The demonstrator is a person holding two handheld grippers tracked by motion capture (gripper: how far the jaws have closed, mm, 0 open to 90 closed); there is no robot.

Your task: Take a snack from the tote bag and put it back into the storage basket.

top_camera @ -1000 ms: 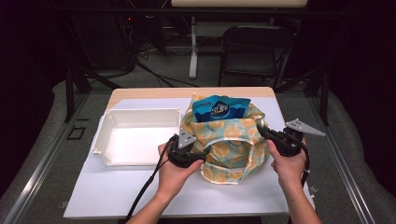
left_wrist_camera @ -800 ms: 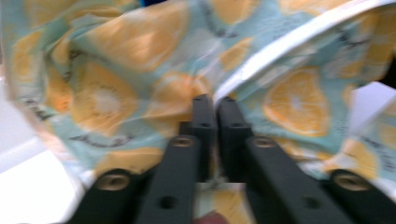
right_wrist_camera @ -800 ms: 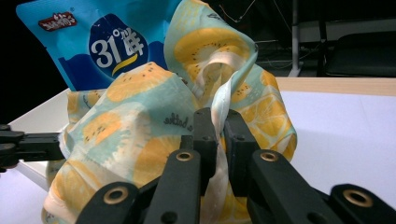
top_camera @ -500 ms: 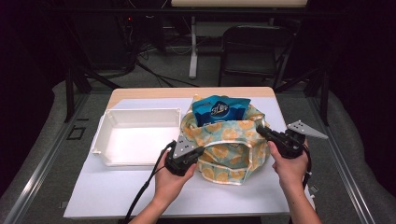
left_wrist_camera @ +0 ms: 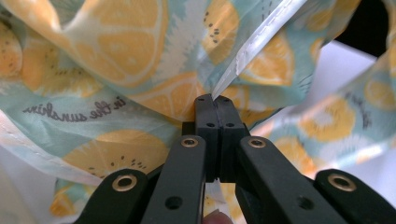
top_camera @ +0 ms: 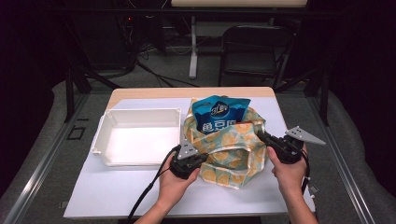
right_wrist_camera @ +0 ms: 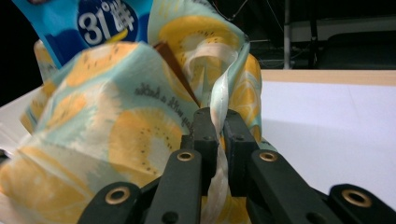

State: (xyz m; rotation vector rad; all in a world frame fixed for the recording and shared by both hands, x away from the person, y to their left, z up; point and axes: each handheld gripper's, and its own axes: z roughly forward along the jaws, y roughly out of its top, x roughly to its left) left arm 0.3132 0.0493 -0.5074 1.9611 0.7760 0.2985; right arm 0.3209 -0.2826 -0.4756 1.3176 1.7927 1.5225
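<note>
dark floor and black chairs lie behind the white table (top_camera: 116,200), where a soft cloth bag printed with yellow lemon slices on pale blue-green (top_camera: 229,149) sits between the two grippers. a glossy blue snack packet (top_camera: 219,114) stands upright in the bag's mouth, above and beyond both sets of jaws. the left gripper (left_wrist_camera: 215,100) has just been closing and its jaws are pressed together on a folded edge of the bag, the fabric spreading out ahead of the tips. the right gripper (right_wrist_camera: 215,114) is clamped on a pale strap edge of the same bag, which runs down between its jaws. a shallow white plastic tray (top_camera: 105,140) rests on the table well off to the side of the left gripper
</note>
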